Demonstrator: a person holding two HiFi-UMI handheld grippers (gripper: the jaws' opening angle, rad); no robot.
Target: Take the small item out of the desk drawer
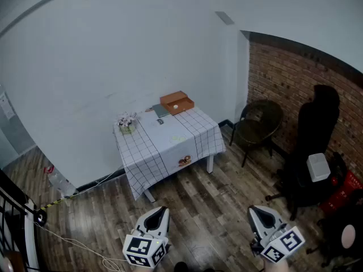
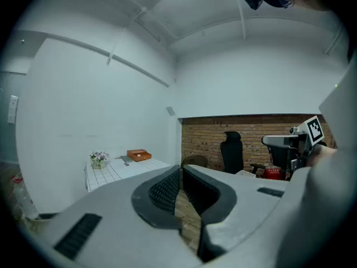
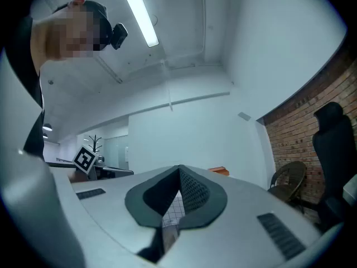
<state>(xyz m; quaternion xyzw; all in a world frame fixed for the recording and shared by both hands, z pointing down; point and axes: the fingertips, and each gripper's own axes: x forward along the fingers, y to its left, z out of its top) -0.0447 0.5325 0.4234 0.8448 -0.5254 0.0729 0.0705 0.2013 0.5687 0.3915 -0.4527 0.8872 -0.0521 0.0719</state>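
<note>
The white wall [image 1: 113, 50] fills most of what lies ahead of the two claws, with a brick wall [image 1: 278, 78] off to the right of the right claw and a wooden plank floor [image 1: 210, 203] running beneath both. The bench [image 1: 164, 146], draped in a checked cloth, stands against the white wall straight ahead of the claws and well apart from them. A black office chair [image 1: 315, 146] stands to the right of the right claw, with a dark wicker chair [image 1: 258, 123] beyond it, between that chair and the bench.

The left claw [image 1: 160, 211] is held low and points toward the bench. In its own view its jaws are drawn together at the tips with nothing between them. The right claw [image 1: 253, 210] is just as far from the bench, and its jaws are likewise fully closed and empty.

An orange-brown box [image 1: 176, 102] sits at the far edge of the bench, the side farthest from the claws, and a small bunch of flowers [image 1: 127, 121] sits to its left. No drawer front can be made out from this distance. The box is probably the drawer unit, and the small item, not visible, is presumably inside it.

The step in hand looks like the approach, with nothing reached or touched yet. The next move calls for closing the distance to the bench, then parting one claw's jaws to catch the drawer's pull.
</note>
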